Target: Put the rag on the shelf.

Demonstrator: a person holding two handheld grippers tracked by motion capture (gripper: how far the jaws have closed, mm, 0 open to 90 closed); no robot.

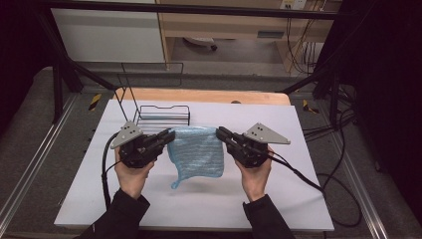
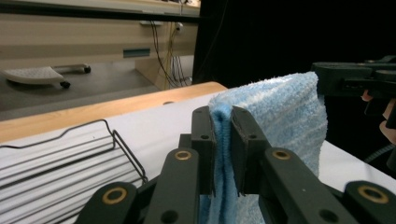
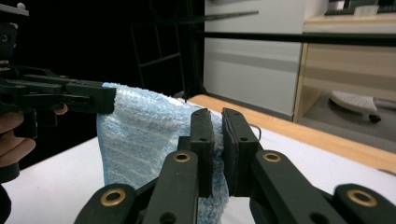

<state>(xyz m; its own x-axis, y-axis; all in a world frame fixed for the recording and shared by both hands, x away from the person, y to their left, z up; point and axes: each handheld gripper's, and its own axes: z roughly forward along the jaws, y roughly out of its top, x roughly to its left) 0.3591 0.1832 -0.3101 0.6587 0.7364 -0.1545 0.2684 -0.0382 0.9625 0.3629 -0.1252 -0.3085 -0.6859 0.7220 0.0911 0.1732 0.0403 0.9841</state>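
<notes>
The light blue towel (image 1: 195,152) hangs at the centre of the high view, above the white table (image 1: 278,199), stretched between both claws; the left gripper (image 1: 169,135) pinches its upper left corner, the right gripper (image 1: 221,133) its upper right corner. A black wire rack (image 1: 161,115) stands just behind, upper left of centre.

Light blue cloth (image 1: 196,152) strung between the two tongs: terry, fuzzy looped pile, faint ribbed stripes, matt. Left gripper (image 1: 168,136) and right gripper (image 1: 222,133): matt black hard plastic jaws with brass-coloured pivot rivets, each topped by a dull grey metal-looking plate. Table (image 1: 149,199) under the tongs: smooth white matt sheet; past the tongs its far edge shows bare light wood. Wire rack (image 1: 161,115) just beyond the left gripper: thin black wire, slight sheen.
</notes>
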